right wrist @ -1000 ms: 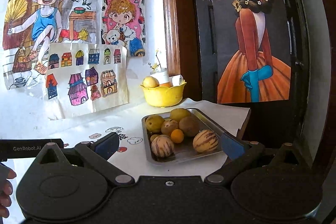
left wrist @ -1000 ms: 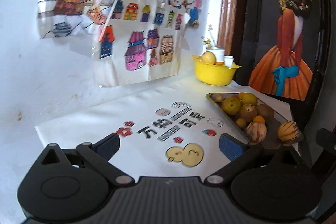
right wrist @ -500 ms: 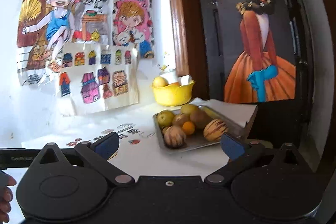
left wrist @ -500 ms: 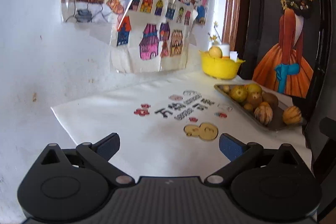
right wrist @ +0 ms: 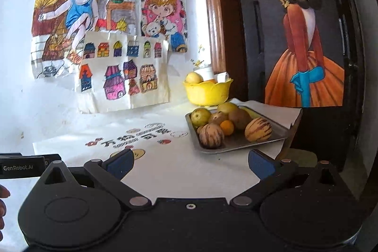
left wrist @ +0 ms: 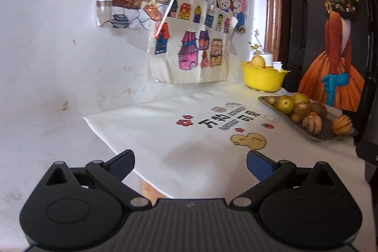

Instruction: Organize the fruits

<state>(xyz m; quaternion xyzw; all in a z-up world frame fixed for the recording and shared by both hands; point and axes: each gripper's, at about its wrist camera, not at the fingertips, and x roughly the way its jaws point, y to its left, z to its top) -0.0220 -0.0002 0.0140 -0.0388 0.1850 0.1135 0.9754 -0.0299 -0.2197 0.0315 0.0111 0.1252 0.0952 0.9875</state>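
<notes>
Blue pads face each other across a wide gap on the left gripper [left wrist: 190, 163]; its jaws stand spread and hold nothing. Below them lies a white cloth [left wrist: 165, 145] printed with black characters and small cartoon figures.

The right gripper [right wrist: 191, 163] is in the same condition: jaws spread wide, nothing between the pads. It hangs over the near edge of the cloth. At the left edge of the right wrist view, a black bar marked with white lettering is visible, with part of a hand [right wrist: 2, 204] below it.

Ahead of the right gripper, a metal tray [right wrist: 276, 131] rests on the cloth. It carries the fruits:
- a striped melon [right wrist: 258, 129] at the right, apart from the rest;
- a second striped melon [right wrist: 211, 135] at the near left;
- a small orange [right wrist: 227, 127] between the two;
- a green apple [right wrist: 200, 117] at the far left;
- brown and yellow fruits behind.

Just behind the tray, a yellow bowl [right wrist: 208, 92] stands by the wall. A pale round fruit [right wrist: 193, 77] sits in it, beside white containers.

Coloured drawings [right wrist: 122, 72] hang on the white wall. A poster [right wrist: 304, 39] of a figure in an orange dress covers the dark door.
</notes>
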